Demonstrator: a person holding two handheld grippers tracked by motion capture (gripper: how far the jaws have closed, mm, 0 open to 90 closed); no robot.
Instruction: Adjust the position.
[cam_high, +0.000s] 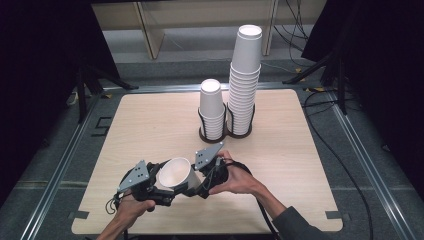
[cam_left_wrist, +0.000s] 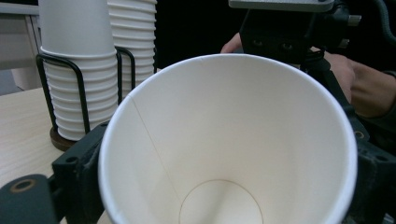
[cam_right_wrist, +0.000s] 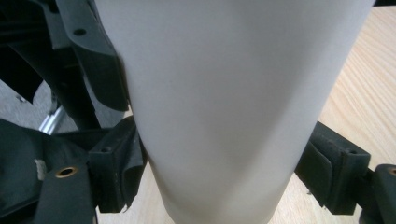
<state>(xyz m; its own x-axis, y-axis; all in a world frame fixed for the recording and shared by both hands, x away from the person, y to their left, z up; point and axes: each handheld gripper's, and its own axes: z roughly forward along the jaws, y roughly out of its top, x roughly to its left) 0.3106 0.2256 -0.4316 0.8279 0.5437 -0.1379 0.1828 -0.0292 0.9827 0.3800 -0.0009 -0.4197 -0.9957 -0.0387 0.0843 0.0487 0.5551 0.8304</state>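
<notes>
A white paper cup (cam_high: 175, 172) hangs tilted above the near edge of the table, its mouth facing up and away. My right gripper (cam_high: 195, 186) comes in from the right, and in the right gripper view both its pads (cam_right_wrist: 114, 168) press on the cup's (cam_right_wrist: 224, 93) lower wall. From the left, my left gripper (cam_high: 162, 187) reaches in with its jaws standing on either side of the cup (cam_left_wrist: 224, 140) near the rim. I see no firm press from them. The cup is empty inside.
A black wire holder (cam_high: 215, 135) at the middle back of the wooden table (cam_high: 150, 125) carries a short stack of cups (cam_high: 211, 107) and a tall stack (cam_high: 245, 80). Cables run along the floor at the right.
</notes>
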